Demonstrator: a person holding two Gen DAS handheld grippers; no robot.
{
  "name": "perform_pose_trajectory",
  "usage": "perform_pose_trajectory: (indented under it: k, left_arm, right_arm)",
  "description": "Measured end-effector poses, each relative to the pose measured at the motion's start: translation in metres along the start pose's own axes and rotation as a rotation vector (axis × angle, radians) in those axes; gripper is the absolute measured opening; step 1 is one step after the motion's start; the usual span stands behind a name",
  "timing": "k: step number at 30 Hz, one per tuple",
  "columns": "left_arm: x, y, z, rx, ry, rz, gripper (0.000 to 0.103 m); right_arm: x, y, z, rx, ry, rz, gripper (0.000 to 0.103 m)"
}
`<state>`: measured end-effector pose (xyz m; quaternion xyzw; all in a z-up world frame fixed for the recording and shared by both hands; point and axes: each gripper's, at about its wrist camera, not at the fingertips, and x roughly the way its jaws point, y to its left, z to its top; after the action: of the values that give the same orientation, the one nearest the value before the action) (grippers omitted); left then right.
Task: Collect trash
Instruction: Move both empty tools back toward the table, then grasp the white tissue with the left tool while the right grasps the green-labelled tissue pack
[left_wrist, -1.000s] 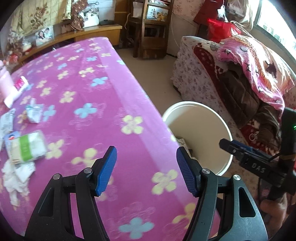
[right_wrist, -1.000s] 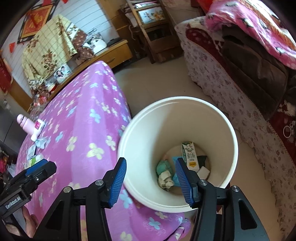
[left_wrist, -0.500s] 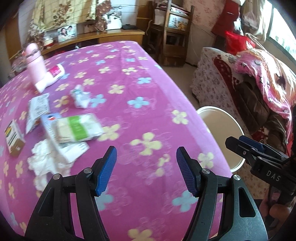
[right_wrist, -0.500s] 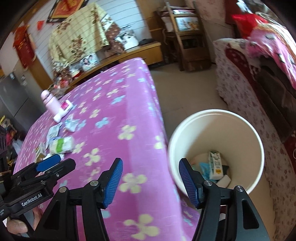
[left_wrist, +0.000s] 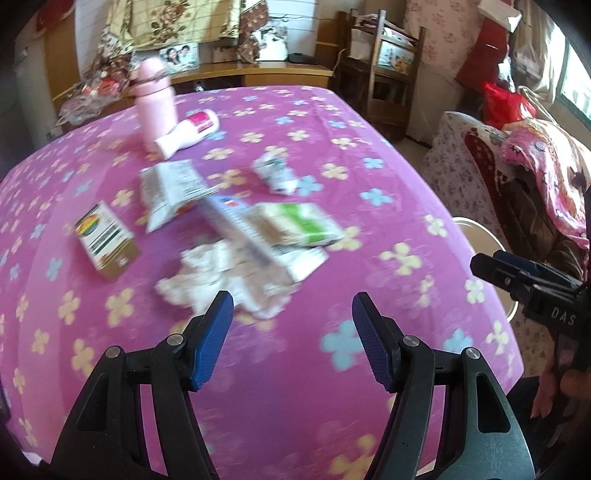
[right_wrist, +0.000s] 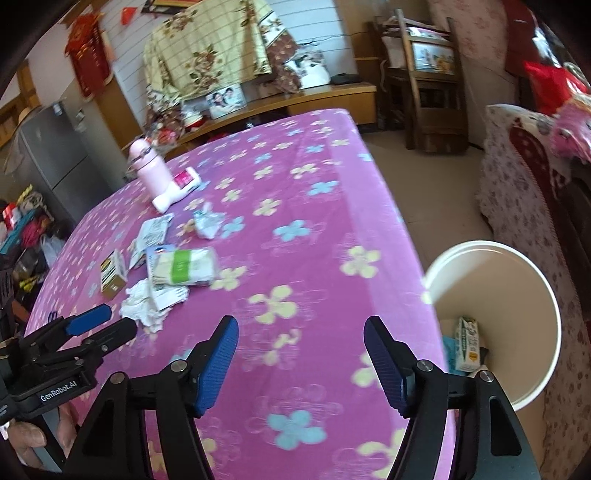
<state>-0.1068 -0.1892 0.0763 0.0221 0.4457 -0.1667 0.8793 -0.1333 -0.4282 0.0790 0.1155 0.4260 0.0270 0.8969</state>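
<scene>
Trash lies on the pink flowered tablecloth (left_wrist: 332, 387): a crumpled white tissue (left_wrist: 221, 280), a green-and-white wrapper (left_wrist: 295, 223), a small carton box (left_wrist: 105, 240), a flat packet (left_wrist: 171, 188) and a crumpled wrapper (left_wrist: 275, 171). My left gripper (left_wrist: 291, 321) hovers open just short of the tissue, nothing between its fingers. My right gripper (right_wrist: 301, 354) is over the table's near right part, its jaws opening and empty. The white bucket (right_wrist: 517, 273) stands on the floor to the right with a milk carton (right_wrist: 467, 343) and other trash inside.
A pink bottle (left_wrist: 155, 101) and a white tube (left_wrist: 186, 134) stand and lie at the table's far side. A sofa with a pink blanket (left_wrist: 535, 166) is right of the bucket. A wooden chair (right_wrist: 424, 85) and a low cabinet (right_wrist: 288, 99) stand behind.
Both grippers swung left from the bucket to over the table; the pile of trash came into view ahead of the left one. The right jaws stand wider.
</scene>
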Motion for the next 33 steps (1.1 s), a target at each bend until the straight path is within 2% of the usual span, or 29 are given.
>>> perform_pose_trajectory:
  k: [8,15,18,21,25,33]
  left_arm:
    - [0.005,0.045,-0.012,-0.050,0.022,-0.001,0.066]
    - [0.030,0.063,0.000,-0.063,0.030,-0.005,0.066]
    - [0.043,0.066,0.008,-0.074,0.037,0.000,0.066]
    - [0.052,0.069,0.012,-0.085,0.041,-0.025,0.066]
    - [0.063,0.070,0.011,-0.083,0.092,-0.070,0.065]
    - [0.052,0.074,0.006,-0.053,0.093,-0.089,0.065]
  right_arm:
    - [0.027,0.037,0.001,-0.054,0.059,0.037,0.068]
    - [0.040,0.053,0.007,-0.075,0.080,0.049,0.068]
    - [0.044,0.056,0.018,-0.074,0.067,0.049,0.068]
    - [0.054,0.062,0.032,-0.082,0.059,0.039,0.068]
    - [0.082,0.072,0.053,-0.087,0.090,0.042,0.068]
    - [0.150,0.104,0.094,-0.111,0.168,0.031,0.068]
